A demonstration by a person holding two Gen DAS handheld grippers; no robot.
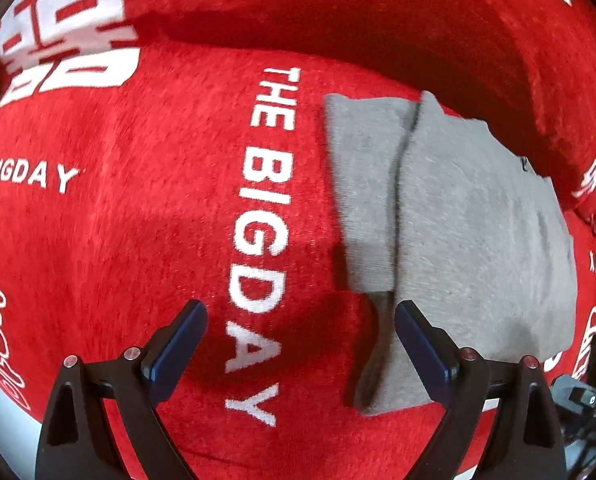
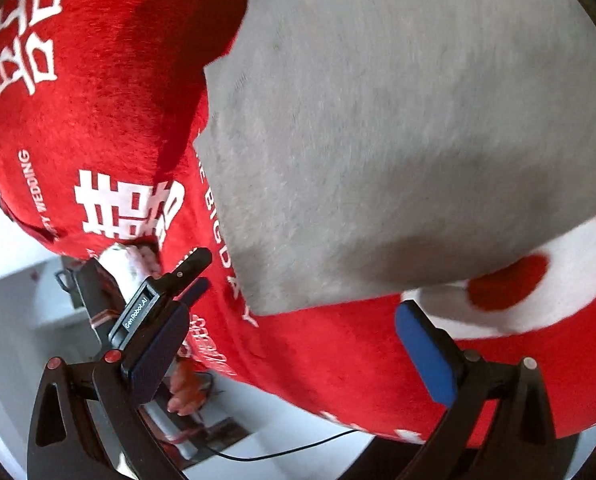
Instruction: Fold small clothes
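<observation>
Red plush cloth (image 1: 138,220) lettered "THE BIG DAY" covers the surface, with the folded grey garment (image 1: 458,220) lying flat; left tool (image 1: 300,344) and right tool (image 2: 294,344) both gape, empty, so a shallow pinch might snag the cloth beneath.

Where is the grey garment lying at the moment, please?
The grey garment lies on the red blanket, right of the white "THE BIG DAY" lettering in the left wrist view, its near edge just ahead of the open left gripper.
</observation>
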